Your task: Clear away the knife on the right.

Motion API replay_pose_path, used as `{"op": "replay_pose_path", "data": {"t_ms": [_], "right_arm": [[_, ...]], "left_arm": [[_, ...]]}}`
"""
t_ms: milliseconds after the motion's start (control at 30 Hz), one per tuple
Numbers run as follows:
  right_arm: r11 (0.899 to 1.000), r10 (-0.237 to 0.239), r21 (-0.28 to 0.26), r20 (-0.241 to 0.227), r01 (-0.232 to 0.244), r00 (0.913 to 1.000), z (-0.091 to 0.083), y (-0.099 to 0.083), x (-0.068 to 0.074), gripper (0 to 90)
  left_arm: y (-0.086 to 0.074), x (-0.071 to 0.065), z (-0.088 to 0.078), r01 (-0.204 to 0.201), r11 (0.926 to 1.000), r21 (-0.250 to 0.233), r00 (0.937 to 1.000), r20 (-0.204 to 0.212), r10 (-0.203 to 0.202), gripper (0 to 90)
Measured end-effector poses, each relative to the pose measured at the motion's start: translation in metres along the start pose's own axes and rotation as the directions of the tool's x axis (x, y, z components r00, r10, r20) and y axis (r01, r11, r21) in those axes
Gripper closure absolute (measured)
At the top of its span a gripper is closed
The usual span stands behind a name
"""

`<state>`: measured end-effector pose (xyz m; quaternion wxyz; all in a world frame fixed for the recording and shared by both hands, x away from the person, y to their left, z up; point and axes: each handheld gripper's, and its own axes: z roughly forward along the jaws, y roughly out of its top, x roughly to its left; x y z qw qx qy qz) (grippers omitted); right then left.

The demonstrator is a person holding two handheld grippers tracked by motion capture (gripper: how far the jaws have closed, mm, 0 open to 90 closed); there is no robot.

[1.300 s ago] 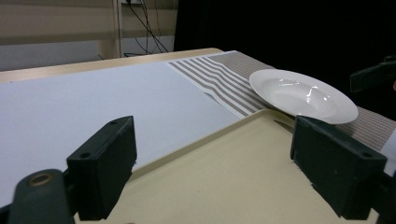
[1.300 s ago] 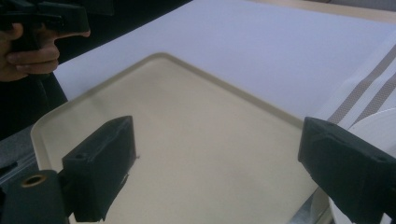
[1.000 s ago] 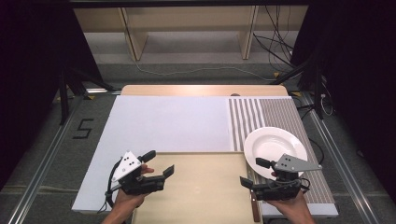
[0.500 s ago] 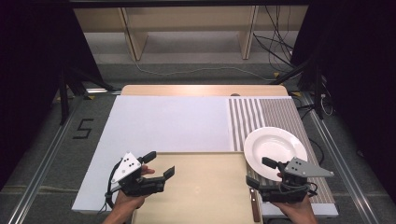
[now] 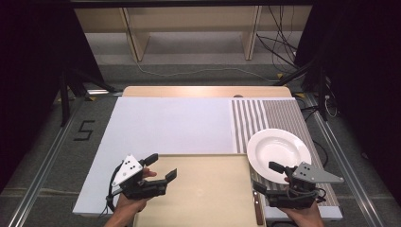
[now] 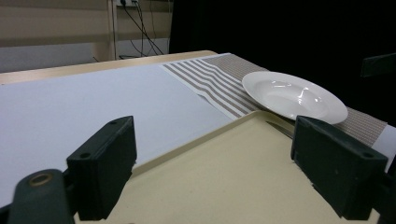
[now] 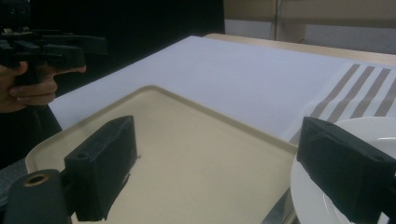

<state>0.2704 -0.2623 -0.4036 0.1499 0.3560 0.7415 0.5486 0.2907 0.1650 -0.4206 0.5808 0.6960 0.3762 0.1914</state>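
Your right gripper (image 5: pixel 272 180) has its jaws spread wide at the near edge of the round white ceramic plate (image 5: pixel 279 152), which lies on the striped placemat (image 5: pixel 265 113), right of the flat beige plastic tray (image 5: pixel 203 189). Straddle the rim squarely and clamp firmly before lifting. Your left gripper (image 5: pixel 161 168), also spread, hovers over the tray's near-left corner.

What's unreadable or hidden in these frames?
- Knife, high view: wooden handle shows between tray and plate; the bottom edge cuts off its end.
- Plate, right gripper view: its near part is hidden by a jaw of the right tongs.
- Tray, left gripper view: near part cut off by the bottom edge, behind the left tongs.
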Motion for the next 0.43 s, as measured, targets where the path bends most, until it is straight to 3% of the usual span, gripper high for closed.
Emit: {"op": "replay_pose_path", "data": {"t_ms": [433], "right_arm": [[1.0, -0.006, 0.007, 0.003, 0.006, 1.0, 0.0014, 0.0004, 0.0005, 13.1]], "left_arm": [[0.0001, 0.0005, 0.0004, -0.001, 1.0, 0.0, 1.0, -0.003, 0.001, 14.1]]}}
